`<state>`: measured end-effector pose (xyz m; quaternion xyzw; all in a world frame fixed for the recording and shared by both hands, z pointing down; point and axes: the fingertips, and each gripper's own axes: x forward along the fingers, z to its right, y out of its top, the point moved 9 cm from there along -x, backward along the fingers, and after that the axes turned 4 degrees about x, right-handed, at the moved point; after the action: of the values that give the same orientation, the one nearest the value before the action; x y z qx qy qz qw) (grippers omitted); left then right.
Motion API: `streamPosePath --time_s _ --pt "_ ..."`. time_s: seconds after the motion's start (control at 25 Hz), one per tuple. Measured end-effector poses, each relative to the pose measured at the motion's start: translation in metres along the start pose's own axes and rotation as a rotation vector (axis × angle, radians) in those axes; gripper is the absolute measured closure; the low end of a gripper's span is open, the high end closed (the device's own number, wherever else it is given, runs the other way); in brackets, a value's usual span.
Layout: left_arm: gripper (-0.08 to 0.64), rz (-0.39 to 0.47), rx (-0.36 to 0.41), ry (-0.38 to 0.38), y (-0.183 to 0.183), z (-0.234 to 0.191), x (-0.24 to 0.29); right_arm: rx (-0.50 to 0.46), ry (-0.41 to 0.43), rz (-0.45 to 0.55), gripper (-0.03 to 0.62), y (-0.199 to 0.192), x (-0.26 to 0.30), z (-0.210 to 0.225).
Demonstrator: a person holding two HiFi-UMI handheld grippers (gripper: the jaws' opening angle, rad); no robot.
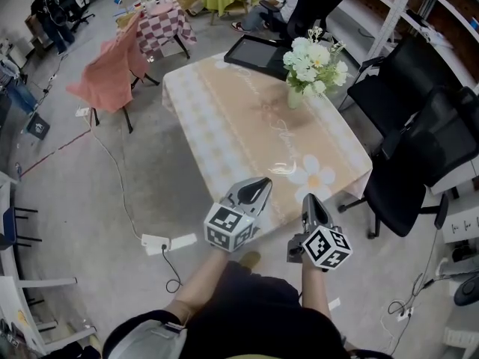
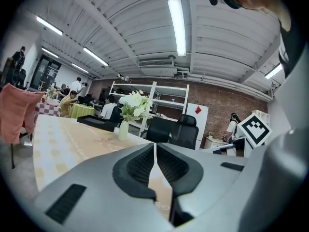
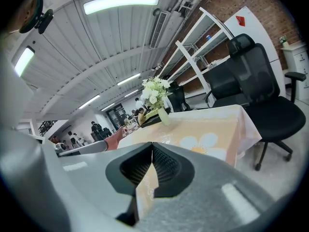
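A table with a peach and white flowered cloth stands ahead of me. On its far right side is a vase of white flowers, also in the left gripper view and the right gripper view. My left gripper hovers at the table's near edge, jaws shut with nothing between them. My right gripper is beside it, just off the near edge, also shut and holding nothing.
A black tray lies at the table's far end. Black office chairs crowd the right side. A pink-draped chair stands to the left. A power strip and cable lie on the floor near my feet. People sit at far tables.
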<state>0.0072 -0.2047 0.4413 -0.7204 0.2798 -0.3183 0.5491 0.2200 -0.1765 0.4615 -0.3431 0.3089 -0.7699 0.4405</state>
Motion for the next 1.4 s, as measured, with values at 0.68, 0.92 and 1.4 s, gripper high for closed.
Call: streamPosePath --time_s 0.68,0.92,1.4 --pt "0.537 -0.024 -0.012 0.013 -0.005 -0.011 0.005 0.012 -0.002 -0.034 0.589 0.000 0.024 0.004" --pt "0.537 -0.027 -0.044 0.060 -0.003 -0.022 0.020 -0.007 0.018 -0.080 0.589 0.010 0.044 0.007" --pt "0.537 -0.048 -0.094 0.095 -0.004 -0.034 0.065 -0.025 0.041 -0.163 0.589 0.036 0.092 0.029"
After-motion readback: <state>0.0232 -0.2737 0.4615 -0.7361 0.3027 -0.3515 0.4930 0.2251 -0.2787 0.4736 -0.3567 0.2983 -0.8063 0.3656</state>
